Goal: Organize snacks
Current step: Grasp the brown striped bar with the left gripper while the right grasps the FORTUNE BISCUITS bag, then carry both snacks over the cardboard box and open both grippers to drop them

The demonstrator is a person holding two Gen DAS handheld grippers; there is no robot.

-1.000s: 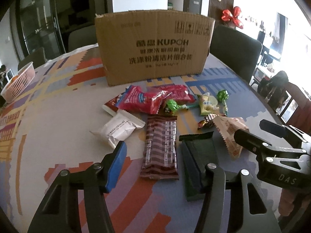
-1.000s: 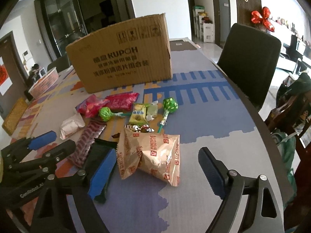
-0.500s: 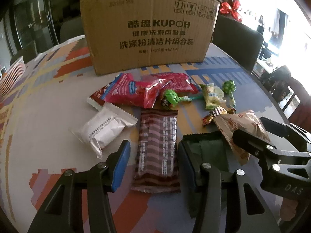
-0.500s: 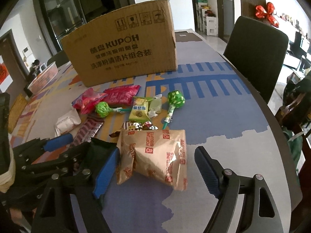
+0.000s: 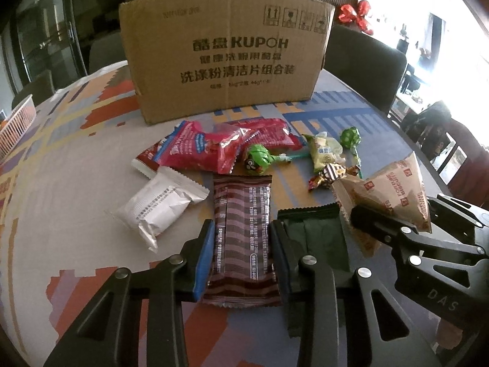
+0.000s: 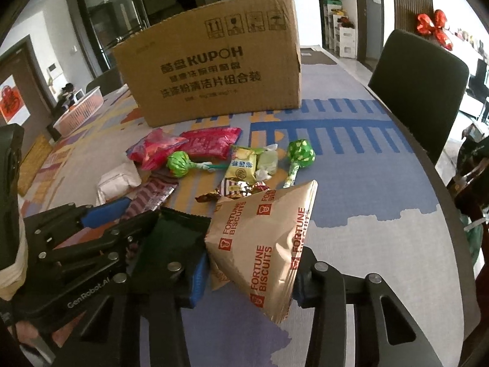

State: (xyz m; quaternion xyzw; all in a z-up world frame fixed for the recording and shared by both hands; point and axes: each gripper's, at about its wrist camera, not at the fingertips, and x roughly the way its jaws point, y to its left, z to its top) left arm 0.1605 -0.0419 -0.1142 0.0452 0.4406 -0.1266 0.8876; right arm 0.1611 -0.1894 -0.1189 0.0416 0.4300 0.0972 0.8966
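Observation:
Snacks lie scattered on a patterned tablecloth [image 5: 76, 165] in front of a cardboard box [image 5: 226, 55]. My left gripper [image 5: 241, 250] straddles a brown striped bar [image 5: 241, 208]. Its jaws are closing, and both blue pads touch the bar's long edges. My right gripper [image 6: 249, 275] is closing on a tan Fortune Biscuits bag [image 6: 259, 232]. The bag is squeezed between the pads and its far corner is tipped up. A dark green packet [image 5: 318, 238] lies flat between the two grippers, partly under their fingers.
A white packet [image 5: 159, 208], red packets [image 5: 198, 150], two green lollipops [image 5: 256, 159], a yellow-green packet [image 5: 321, 153] and a wrapped candy [image 5: 330, 174] lie behind. A dark chair [image 6: 418, 91] stands at the table's right edge. A pink basket [image 6: 79, 113] sits at the far left.
Both grippers have narrowed their jaws. The left one now brackets the striped bar. The right one has pinched the biscuit bag, which has crumpled and tipped up.

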